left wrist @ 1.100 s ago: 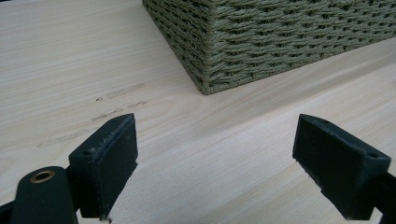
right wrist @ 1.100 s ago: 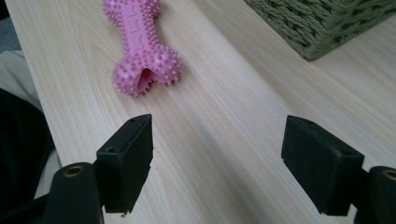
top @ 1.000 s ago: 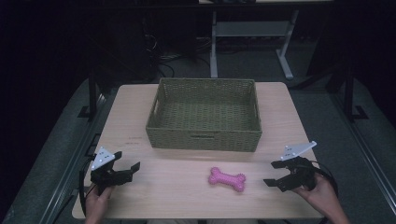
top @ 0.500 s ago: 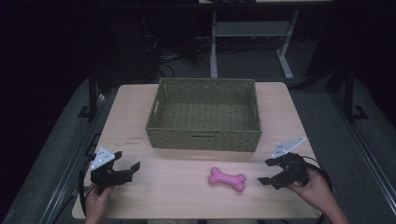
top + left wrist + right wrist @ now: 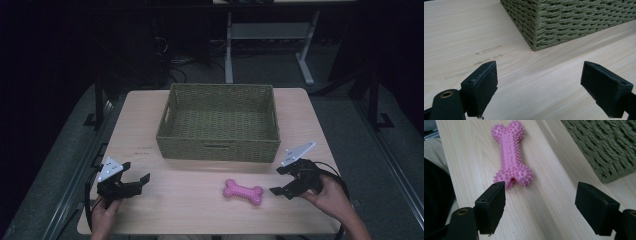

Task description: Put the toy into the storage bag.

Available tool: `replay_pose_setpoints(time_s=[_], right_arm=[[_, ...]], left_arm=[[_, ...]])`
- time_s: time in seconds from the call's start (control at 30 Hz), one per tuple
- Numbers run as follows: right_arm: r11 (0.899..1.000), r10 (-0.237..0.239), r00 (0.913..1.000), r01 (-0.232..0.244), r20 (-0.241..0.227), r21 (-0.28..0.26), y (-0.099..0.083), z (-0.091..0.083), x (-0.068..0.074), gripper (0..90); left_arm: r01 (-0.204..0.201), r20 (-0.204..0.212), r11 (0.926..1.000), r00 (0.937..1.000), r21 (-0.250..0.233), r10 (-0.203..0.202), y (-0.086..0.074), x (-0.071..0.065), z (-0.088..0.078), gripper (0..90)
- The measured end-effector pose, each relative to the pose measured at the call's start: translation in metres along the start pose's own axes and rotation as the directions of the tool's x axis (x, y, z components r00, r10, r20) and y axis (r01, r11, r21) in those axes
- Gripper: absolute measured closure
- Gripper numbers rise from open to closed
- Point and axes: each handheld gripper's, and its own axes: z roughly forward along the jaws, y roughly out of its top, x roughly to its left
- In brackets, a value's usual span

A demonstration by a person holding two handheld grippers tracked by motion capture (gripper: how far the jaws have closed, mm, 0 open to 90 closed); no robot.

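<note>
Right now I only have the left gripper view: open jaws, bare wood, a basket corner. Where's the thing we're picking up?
Observer: A pink bone toy lies on the table in front of the basket, nearer the right gripper.
Operator: Is the right one on it?
Observer: No. In the right gripper view its jaws stand open with the toy's near end just ahead of them, not touching.
Operator: Anything in the basket?
Observer: From the high view it looks empty.
Operator: And my gripper?
Observer: The left gripper hovers near the table's front left corner, apart from the toy.
</note>
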Motion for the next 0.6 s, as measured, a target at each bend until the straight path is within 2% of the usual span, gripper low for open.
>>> replay_pose_setpoints(time_s=[0.27,0.6], right_arm=[[0.998,-0.053,0.9986,0.053,-0.005,0.019,0.014,0.005,0.003,24.0],[0.995,-0.081,0.9964,0.082,-0.026,0.051,0.027,0.015,0.006,24.0]], left_arm=[[0.0,0.004,1.0,1.0,-0.006,0.0,0.0,0.0,0.0,13.4],[0.001,0.004,1.0,1.0,-0.003,-0.001,0.0,0.0,0.0,13.3]])
